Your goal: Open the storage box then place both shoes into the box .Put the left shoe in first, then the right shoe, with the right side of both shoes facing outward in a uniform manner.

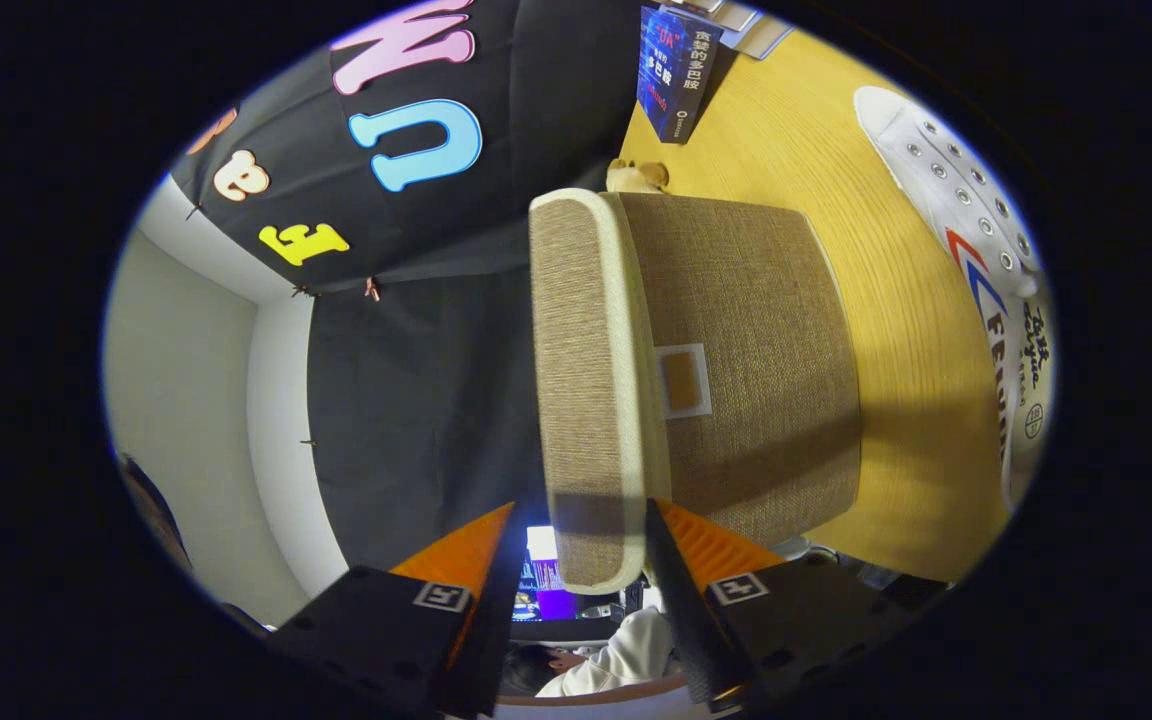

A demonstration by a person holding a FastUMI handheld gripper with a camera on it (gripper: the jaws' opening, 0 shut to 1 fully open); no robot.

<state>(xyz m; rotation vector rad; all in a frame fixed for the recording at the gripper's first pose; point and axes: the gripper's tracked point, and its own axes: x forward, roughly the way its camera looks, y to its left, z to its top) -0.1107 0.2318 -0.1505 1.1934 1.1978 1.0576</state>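
Observation:
The storage box (746,370) is beige woven cloth with a small label patch on its side, and it stands on the yellow wooden table (896,330). Its cream-edged lid (581,380) sits on the box. The near end of the lid's rim lies between the fingers of my gripper (581,508), which is rolled on its side. One finger rests against the rim on the box side, and a narrow gap shows between the other finger and the rim. The gripper is open. A white lace-up shoe (986,250) with red and blue stripes lies on the table beyond the box.
A dark blue book (674,70) stands on the table's far end, with a small tan toy (638,177) near the box's far corner. A person in a white sleeve (616,655) and a lit screen (541,580) show behind the fingers.

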